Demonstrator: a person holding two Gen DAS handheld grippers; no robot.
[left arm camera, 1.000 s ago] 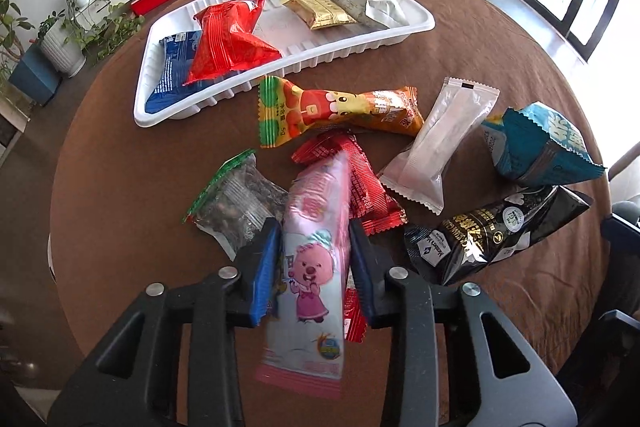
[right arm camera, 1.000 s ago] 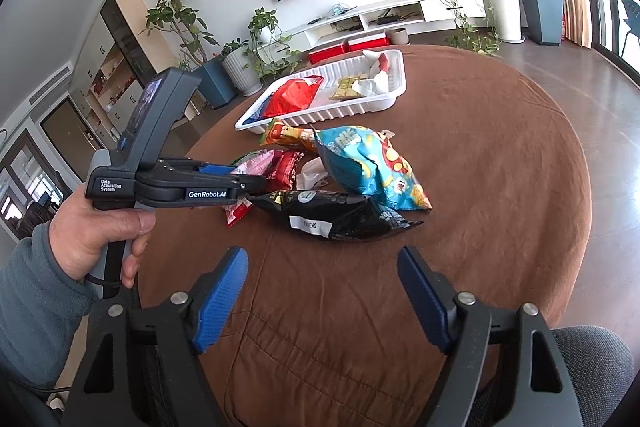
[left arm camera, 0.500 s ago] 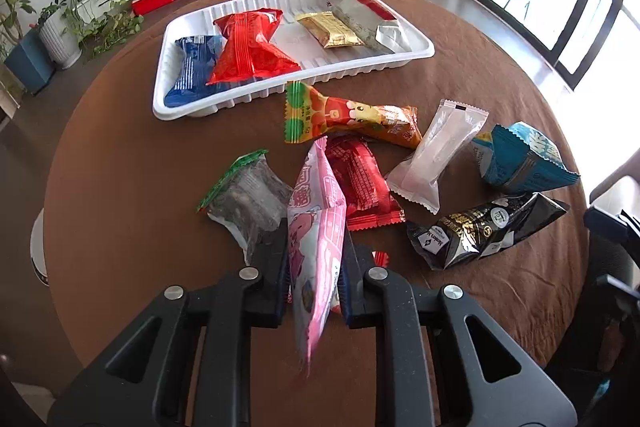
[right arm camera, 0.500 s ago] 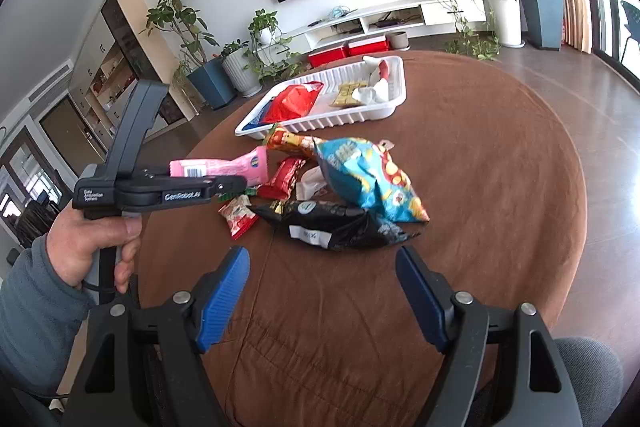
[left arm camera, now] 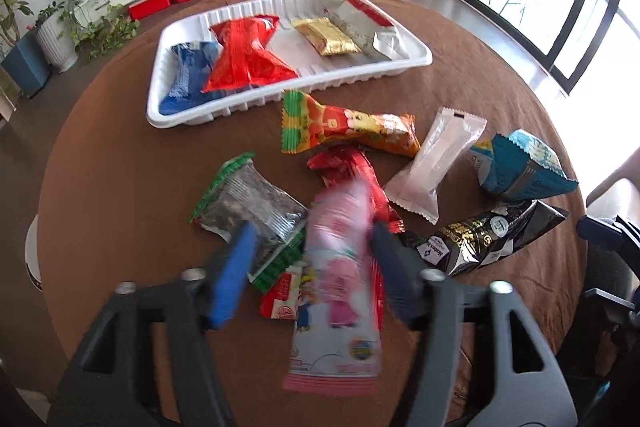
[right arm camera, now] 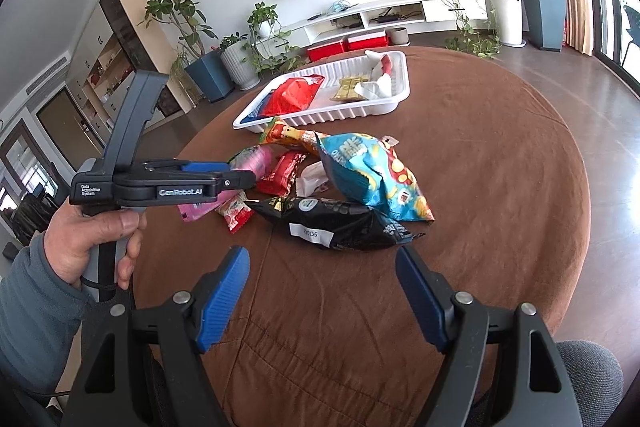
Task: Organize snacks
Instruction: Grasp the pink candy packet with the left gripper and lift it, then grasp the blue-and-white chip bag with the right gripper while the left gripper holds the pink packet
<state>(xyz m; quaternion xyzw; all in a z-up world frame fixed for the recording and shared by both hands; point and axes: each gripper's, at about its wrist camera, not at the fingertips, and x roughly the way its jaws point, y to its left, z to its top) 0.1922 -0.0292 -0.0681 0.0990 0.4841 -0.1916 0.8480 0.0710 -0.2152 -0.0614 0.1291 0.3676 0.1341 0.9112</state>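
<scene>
Your left gripper: jaws opening, the long pink cartoon-printed snack wrapper blurred between the blue pads, nearer the right-hand pad; whether any pad touches it you cannot tell. Your right gripper: jaws spread wide, nothing between them, over bare cloth at the near edge of the round brown-covered table. Your left hand: wrapped round the left tool's grey handle, grey sleeve at the wrist. Under and beside the pink wrapper, in the left wrist view: one small red-and-white sachet; one clear packet of dark seeds with green ends, just to the left; one red foil bar wrapper, partly covered. Further out: one orange-and-green cartoon packet; one frosted white pillow pack; one crumpled blue-and-teal crisp bag; one black glossy bag with gold print, at the right. Far side of the table: one white ribbed plastic tray holding a blue packet, a large red foil packet overlapping it, a gold foil bar and a silver-and-red wrapper. All loose snacks lie on the cloth in front of the tray, outside it.
</scene>
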